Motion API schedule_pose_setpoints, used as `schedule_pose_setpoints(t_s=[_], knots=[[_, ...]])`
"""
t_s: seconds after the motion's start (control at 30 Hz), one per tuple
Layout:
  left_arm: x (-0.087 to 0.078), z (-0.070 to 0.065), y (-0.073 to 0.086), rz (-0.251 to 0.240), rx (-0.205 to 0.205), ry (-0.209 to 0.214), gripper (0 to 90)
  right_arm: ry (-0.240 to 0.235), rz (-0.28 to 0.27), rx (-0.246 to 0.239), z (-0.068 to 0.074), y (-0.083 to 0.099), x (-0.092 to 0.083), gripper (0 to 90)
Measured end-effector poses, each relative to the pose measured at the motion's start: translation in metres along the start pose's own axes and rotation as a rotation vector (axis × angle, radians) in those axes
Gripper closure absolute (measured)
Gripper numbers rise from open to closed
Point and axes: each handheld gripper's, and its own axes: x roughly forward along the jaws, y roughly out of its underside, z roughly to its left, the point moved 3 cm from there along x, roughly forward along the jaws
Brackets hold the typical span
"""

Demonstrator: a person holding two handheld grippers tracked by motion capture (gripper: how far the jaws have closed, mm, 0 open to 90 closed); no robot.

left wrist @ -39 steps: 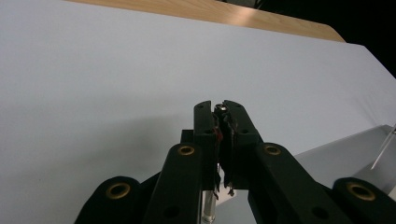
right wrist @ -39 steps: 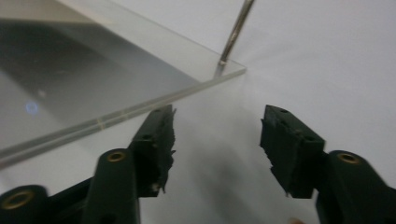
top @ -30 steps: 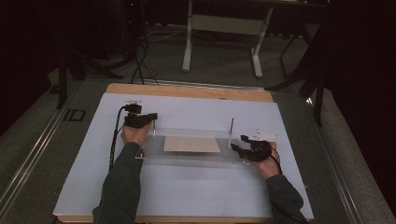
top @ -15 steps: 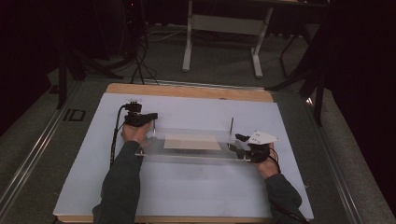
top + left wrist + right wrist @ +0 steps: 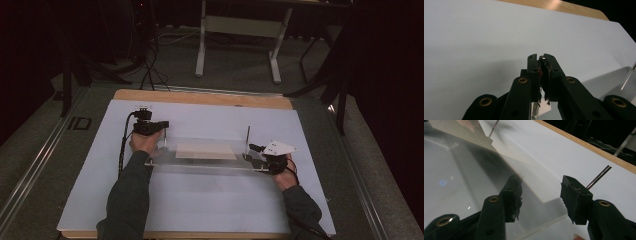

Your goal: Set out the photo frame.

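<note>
High view showed your two hands at either end of a clear plastic tray (image 5: 200, 165) lying on the white sheet that covered the tabletop (image 5: 200, 97). A pale board (image 5: 206, 151) lay inside the tray. Your left hand-held gripper (image 5: 162, 140) was clamped narrow on a thin metal pin (image 5: 542, 58) at the tray's left end. Your right hand-held gripper (image 5: 251, 152) straddled the tray's right corner with its jaws apart; they had just been closing, pads not yet pressing. Another thin rod (image 5: 248, 136) stood upright just beside it.
</note>
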Motion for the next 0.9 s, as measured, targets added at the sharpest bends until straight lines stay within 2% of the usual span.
schedule_pose_setpoints(t_s=[0.07, 0.13, 0.23, 0.43, 0.5, 0.57, 0.7, 0.8, 0.83, 0.9], knots=[[0.0, 0.0, 0.0, 0.0, -0.002, -0.002, 82.7, 0.002, 0.0, -0.002, 0.0, 0.0, 0.0, 49.7], [0.002, 0.0, 0.001, 0.009, 0.009, -0.017, 77.8, 0.001, 0.007, -0.009, 0.0, -0.001, 0.0, 49.9], [0.0, 0.002, 0.002, -0.012, 0.005, -0.01, 73.5, 0.001, 0.007, -0.01, 0.001, 0.0, 0.0, 50.1], [-0.008, 0.004, 0.004, -0.003, 0.061, -0.03, 68.5, 0.003, 0.007, -0.015, 0.001, -0.002, 0.0, 50.8], [-0.01, 0.004, 0.004, -0.01, 0.067, -0.034, 67.1, 0.003, 0.008, -0.015, 0.001, -0.002, 0.0, 50.9], [-0.018, 0.003, 0.005, -0.02, 0.112, -0.044, 66.6, 0.004, 0.009, -0.013, 0.001, -0.002, 0.0, 51.0], [-0.03, 0.001, 0.008, -0.044, 0.146, -0.028, 65.6, 0.007, 0.011, -0.012, 0.001, -0.002, -0.001, 51.2], [-0.041, -0.002, 0.013, -0.059, 0.203, -0.026, 64.1, 0.01, 0.013, -0.015, 0.001, -0.003, -0.001, 51.4], [-0.041, -0.002, 0.013, -0.059, 0.203, -0.026, 64.1, 0.009, 0.013, -0.015, 0.001, -0.003, -0.001, 51.5], [-0.052, -0.005, 0.018, -0.066, 0.26, -0.035, 63.6, 0.009, 0.013, -0.015, 0.001, -0.003, -0.001, 51.6]])
